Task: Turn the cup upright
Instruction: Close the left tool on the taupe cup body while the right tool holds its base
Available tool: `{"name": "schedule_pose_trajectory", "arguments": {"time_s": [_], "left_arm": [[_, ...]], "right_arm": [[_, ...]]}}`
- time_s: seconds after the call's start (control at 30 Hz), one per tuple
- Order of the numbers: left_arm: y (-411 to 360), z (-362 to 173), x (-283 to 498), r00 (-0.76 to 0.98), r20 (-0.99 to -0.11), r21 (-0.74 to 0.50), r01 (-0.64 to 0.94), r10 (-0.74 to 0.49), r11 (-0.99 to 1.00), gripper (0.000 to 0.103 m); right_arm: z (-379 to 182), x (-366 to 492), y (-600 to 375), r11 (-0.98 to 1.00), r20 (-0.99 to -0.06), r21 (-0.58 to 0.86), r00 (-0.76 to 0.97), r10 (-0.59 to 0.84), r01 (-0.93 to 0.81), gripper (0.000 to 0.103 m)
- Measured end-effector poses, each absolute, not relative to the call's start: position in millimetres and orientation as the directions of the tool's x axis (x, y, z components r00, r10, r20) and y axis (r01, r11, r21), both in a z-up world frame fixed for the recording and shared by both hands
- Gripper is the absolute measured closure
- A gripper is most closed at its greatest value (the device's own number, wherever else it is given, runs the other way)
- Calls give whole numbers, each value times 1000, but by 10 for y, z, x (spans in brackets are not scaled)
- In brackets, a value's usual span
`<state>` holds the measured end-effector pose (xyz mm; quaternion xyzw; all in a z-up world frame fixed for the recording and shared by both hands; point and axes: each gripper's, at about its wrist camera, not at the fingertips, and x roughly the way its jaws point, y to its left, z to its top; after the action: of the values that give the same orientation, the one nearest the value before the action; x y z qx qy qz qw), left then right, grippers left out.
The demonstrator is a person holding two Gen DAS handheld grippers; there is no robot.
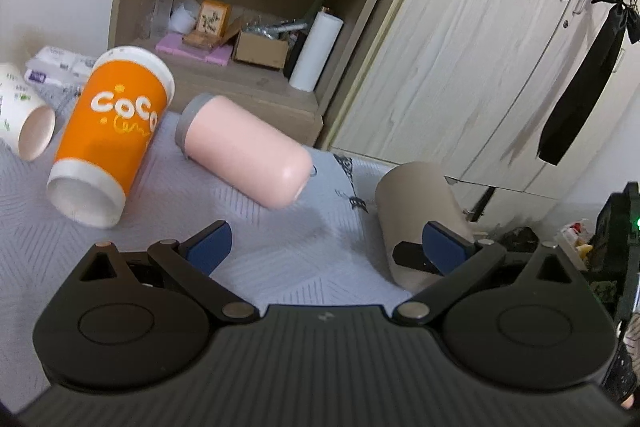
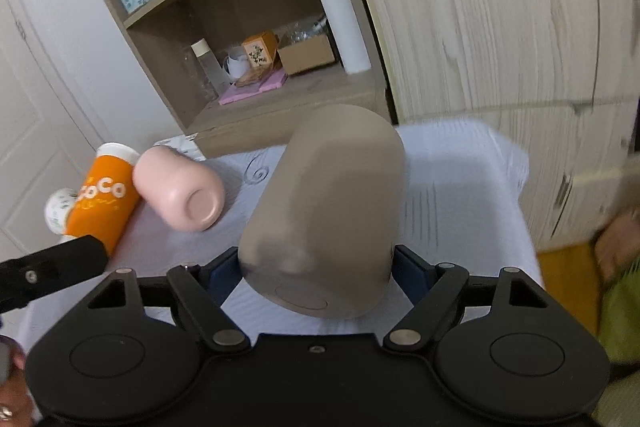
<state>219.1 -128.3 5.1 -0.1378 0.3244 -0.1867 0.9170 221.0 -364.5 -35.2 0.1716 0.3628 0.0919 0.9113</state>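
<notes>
Right gripper [image 2: 316, 267] was clamped on the taupe cup [image 2: 324, 211], blue pads on both sides of its body near the base end, base disc facing the right wrist camera, cup tilted over the white quilted cloth [image 2: 460, 187]; mouth not visible from there. Left gripper [image 1: 328, 247] had fingers spread wide, nothing between them, hovering over the cloth. Left wrist view showed the same taupe cup [image 1: 416, 211] at right with a black finger across it, partly behind the left gripper's right pad. Only the left view showed the white printed cup [image 1: 24, 119] open mouth toward camera; orange COCO cup [image 1: 112, 143] and pink tumbler [image 1: 244, 151] lay on their sides. Right view alone showed the pink tumbler's base [image 2: 200, 207] and the left gripper's finger [image 2: 52, 267] poking in at the left edge
</notes>
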Motion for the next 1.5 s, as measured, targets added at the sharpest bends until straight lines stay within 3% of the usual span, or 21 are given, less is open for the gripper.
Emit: {"name": "schedule_pose_trajectory", "arguments": {"time_s": [0.3,0.7,0.97,1.43,1.5], "left_arm": [[-1159,88,1958,660,-575,-409,280,-484,869,0],[-726,176,1596,641,-567,-464,271,-517,844,1],[-391,15,1478,560,-559,-596,240,-611,766,2],[-203,-209,1671,535,-582,-618,199,-613,760,5],[-228,-234,1759,505,-577,-640,208,-642,740,5]], "right_arm": [[-383,1852,-3548,860,-634,510,670,385,-11,19],[-327,1534,-3111,850,-689,525,562,458,-49,19],[-319,1389,-2712,822,-674,557,514,531,-118,19],[-353,1398,-2531,811,-664,557,491,564,-180,17],[-318,1397,-2563,798,-645,566,491,585,-207,13]]}}
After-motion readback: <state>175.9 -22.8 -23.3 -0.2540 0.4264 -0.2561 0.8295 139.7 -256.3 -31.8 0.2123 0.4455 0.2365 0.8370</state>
